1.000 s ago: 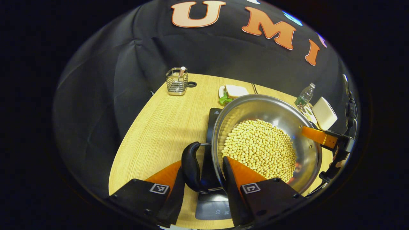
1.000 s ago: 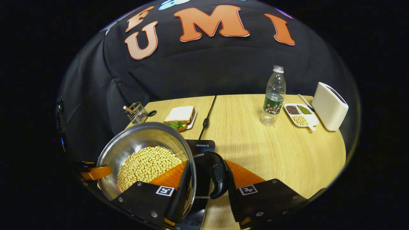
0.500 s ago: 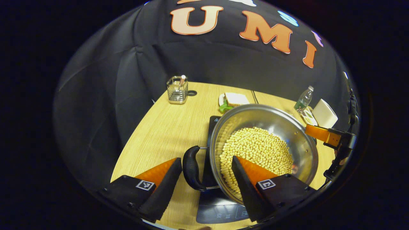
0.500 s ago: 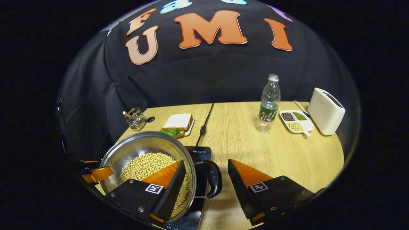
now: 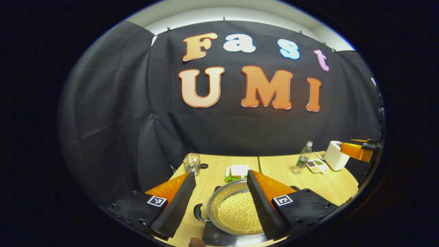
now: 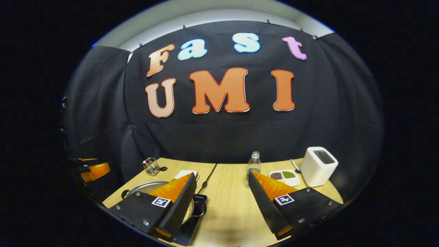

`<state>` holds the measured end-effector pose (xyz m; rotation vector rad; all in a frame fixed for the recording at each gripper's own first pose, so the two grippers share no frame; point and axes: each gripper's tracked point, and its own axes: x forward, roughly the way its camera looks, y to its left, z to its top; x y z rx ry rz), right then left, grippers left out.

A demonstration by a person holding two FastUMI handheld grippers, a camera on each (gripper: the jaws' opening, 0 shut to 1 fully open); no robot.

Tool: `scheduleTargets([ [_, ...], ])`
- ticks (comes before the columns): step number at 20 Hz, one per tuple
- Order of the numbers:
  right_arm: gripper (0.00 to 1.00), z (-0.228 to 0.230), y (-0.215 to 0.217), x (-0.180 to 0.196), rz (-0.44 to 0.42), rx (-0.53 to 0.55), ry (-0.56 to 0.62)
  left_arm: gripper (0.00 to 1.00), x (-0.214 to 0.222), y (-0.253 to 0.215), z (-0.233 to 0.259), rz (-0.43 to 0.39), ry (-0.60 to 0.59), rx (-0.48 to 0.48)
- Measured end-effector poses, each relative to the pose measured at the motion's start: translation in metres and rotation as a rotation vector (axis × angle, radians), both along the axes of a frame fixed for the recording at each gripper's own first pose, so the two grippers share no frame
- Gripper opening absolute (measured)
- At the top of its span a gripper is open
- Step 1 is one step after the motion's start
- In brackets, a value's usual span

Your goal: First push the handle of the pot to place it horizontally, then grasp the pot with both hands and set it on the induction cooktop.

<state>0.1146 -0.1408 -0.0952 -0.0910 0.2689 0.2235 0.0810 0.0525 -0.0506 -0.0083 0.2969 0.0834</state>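
Note:
A steel pot (image 5: pixel 236 213) full of pale beans sits on the black induction cooktop (image 5: pixel 213 237), low in the left gripper view. Its black side handle (image 5: pixel 197 212) points left. My left gripper (image 5: pixel 221 174) hangs open, raised well above the pot and touching nothing. In the right gripper view the pot (image 6: pixel 144 187) is half hidden behind one finger, with a side handle (image 6: pixel 201 210) over the cooktop (image 6: pixel 188 229). My right gripper (image 6: pixel 222 174) is open too, lifted clear. Each gripper also appears at the edge of the other's view: right gripper (image 5: pixel 356 151), left gripper (image 6: pixel 94 171).
On the wooden table (image 6: pixel 229 206) behind the pot stand a wire utensil holder (image 5: pixel 192 163), a sandwich on a plate (image 5: pixel 236 170), a water bottle (image 6: pixel 253 165), a divided tray of beans (image 6: pixel 284 175) and a white toaster (image 6: pixel 317 166). A black cable (image 6: pixel 207 176) runs back from the cooktop.
Both grippers opened off the pot's handles and rose up and back. The pot now rests on the cooktop, far smaller in both views.

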Motion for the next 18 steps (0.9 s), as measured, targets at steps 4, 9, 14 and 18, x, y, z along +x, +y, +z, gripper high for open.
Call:
scheduleTargets([
  [4,0.94,0.058,-0.036,-0.026,-0.006,0.023,-0.119,0.98,-0.009,-0.034,0.084,0.012,-0.176,-0.012],
  [9,0.94,0.104,-0.090,-0.059,-0.036,0.027,-0.229,0.97,-0.025,-0.090,0.123,-0.021,-0.270,-0.059],
  [14,0.94,0.108,-0.124,-0.075,-0.068,0.015,-0.257,0.97,-0.035,-0.136,0.129,-0.082,-0.268,-0.057],
  [18,0.94,0.103,-0.133,-0.078,-0.075,0.020,-0.250,0.97,-0.039,-0.148,0.132,-0.096,-0.256,-0.034],
])
